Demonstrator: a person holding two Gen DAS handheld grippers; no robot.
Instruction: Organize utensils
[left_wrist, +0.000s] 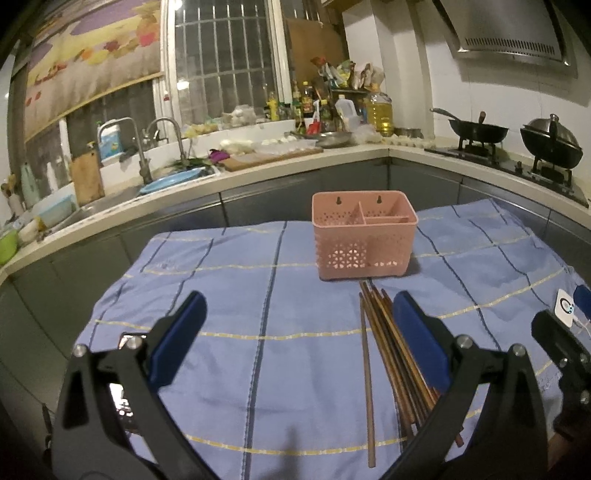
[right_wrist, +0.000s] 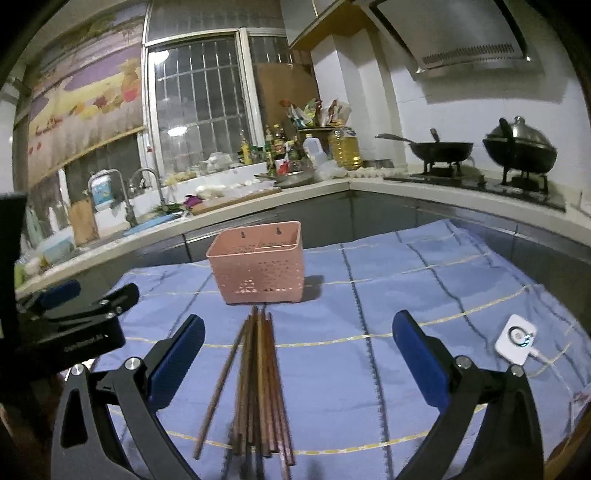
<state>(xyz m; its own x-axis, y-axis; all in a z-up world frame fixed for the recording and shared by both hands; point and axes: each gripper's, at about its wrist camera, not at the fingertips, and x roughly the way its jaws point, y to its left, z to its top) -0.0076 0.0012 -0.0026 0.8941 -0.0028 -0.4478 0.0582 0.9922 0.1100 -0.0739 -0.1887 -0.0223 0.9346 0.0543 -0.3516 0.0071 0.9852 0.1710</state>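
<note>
A pink perforated utensil basket (left_wrist: 364, 236) with three compartments stands upright on the blue checked cloth (left_wrist: 258, 295); it also shows in the right wrist view (right_wrist: 258, 264). A bundle of brown wooden chopsticks (left_wrist: 391, 347) lies on the cloth in front of the basket, with one stick apart on its left; the right wrist view shows it too (right_wrist: 258, 384). My left gripper (left_wrist: 297, 343) is open and empty, left of the chopsticks. My right gripper (right_wrist: 297, 365) is open and empty, with the chopsticks lying between its fingers below it.
A small white device with a cable (right_wrist: 515, 343) lies on the cloth at the right. Behind the table runs a kitchen counter with a sink (left_wrist: 110, 199), bottles (left_wrist: 310, 107) and two woks on a stove (left_wrist: 517, 140). The left gripper body (right_wrist: 74, 321) shows at the left.
</note>
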